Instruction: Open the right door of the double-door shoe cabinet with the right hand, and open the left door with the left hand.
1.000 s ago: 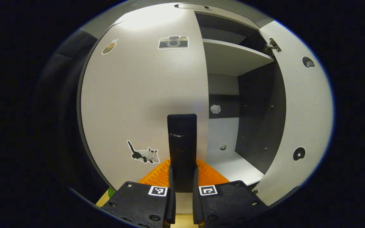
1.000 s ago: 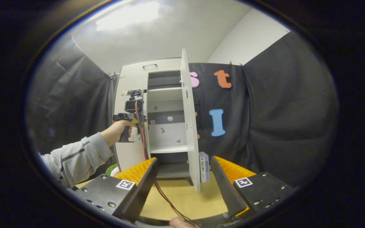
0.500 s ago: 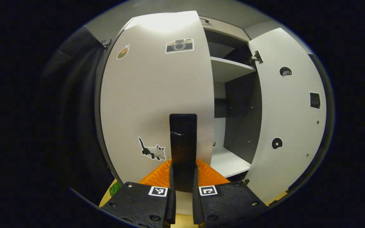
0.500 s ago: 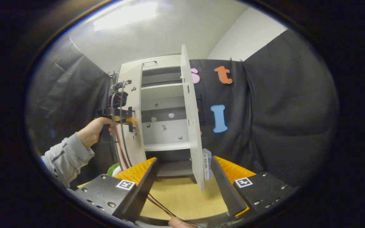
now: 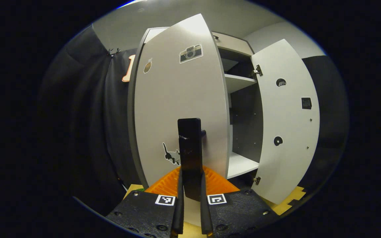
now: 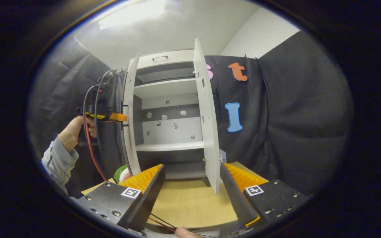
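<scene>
Left door mid-swing, right door already wide

Your left claw (image 5: 190, 155) is clamped on the left door (image 5: 180, 109) handle; pull off its arc and it slips. Right door (image 6: 207, 122) stands open; right claw (image 6: 190, 180) hangs wide above the counter (image 6: 190, 205).

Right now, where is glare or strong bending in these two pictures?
Left gripper view: light glares on the top of the white left cabinet door, whose edges bow outward. Right gripper view: a bright ceiling light patch washes out; the white open right door leans from fisheye bending.
</scene>
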The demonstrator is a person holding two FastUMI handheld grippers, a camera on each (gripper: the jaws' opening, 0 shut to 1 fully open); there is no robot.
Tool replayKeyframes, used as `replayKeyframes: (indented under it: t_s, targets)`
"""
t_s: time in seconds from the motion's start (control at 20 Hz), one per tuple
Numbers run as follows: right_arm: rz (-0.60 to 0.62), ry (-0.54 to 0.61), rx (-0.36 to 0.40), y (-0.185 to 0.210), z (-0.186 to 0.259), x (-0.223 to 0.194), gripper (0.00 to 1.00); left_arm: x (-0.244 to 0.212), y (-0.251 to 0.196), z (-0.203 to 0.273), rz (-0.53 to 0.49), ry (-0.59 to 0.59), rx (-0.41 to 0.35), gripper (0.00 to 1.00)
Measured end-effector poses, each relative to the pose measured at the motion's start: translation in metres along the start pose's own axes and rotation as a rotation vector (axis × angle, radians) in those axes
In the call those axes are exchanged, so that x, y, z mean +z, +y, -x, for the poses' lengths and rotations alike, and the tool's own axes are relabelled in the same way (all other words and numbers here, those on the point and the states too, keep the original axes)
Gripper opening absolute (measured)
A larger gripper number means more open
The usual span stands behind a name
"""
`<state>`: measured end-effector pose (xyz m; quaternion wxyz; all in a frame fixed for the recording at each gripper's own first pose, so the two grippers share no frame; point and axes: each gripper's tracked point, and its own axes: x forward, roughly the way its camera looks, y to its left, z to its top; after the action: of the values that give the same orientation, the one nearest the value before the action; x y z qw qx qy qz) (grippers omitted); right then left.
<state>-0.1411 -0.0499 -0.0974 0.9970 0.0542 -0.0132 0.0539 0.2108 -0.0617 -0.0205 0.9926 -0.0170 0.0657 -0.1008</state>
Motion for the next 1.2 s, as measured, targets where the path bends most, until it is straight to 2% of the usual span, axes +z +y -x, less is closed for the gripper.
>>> replayKeyframes:
  t_s: [0.15, 0.2, 0.3, 0.45, 0.55, 0.75, 0.8, 0.9, 1.1, 1.2]
  targets:
    - [-0.007, 0.012, -0.006, 0.003, -0.002, -0.007, 0.98, 0.0, 0.01, 0.006, -0.012, -0.004, 0.019, 0.22]
    - [-0.004, 0.015, -0.006, 0.006, -0.002, -0.01, 0.98, 0.001, 0.015, 0.008, -0.009, -0.007, 0.034, 0.18]
    - [-0.009, 0.02, 0.003, 0.012, -0.007, -0.013, 0.98, 0.001, 0.022, 0.009, -0.008, -0.012, 0.062, 0.17]
    - [-0.012, 0.052, -0.017, 0.012, -0.018, -0.023, 0.98, 0.002, 0.033, 0.015, 0.0, -0.021, 0.068, 0.11]
    - [-0.004, 0.073, -0.021, 0.017, -0.024, -0.03, 0.98, 0.001, 0.039, 0.016, 0.005, -0.023, 0.085, 0.11]
    - [0.005, 0.082, 0.004, 0.032, -0.029, -0.037, 0.98, 0.003, 0.065, 0.019, -0.029, -0.04, 0.17, 0.02]
    - [0.012, 0.082, 0.007, 0.036, -0.028, -0.037, 0.98, 0.004, 0.068, 0.021, -0.027, -0.045, 0.173, 0.01]
    - [0.019, 0.077, 0.015, 0.042, -0.029, -0.036, 0.98, 0.007, 0.058, 0.018, -0.004, -0.068, 0.131, 0.01]
    - [0.026, 0.086, 0.012, 0.046, -0.035, -0.038, 0.98, 0.002, 0.064, 0.022, 0.002, -0.062, 0.153, 0.01]
    - [0.03, 0.086, 0.008, 0.045, -0.037, -0.038, 0.98, 0.009, 0.06, 0.024, 0.023, -0.103, 0.146, 0.02]
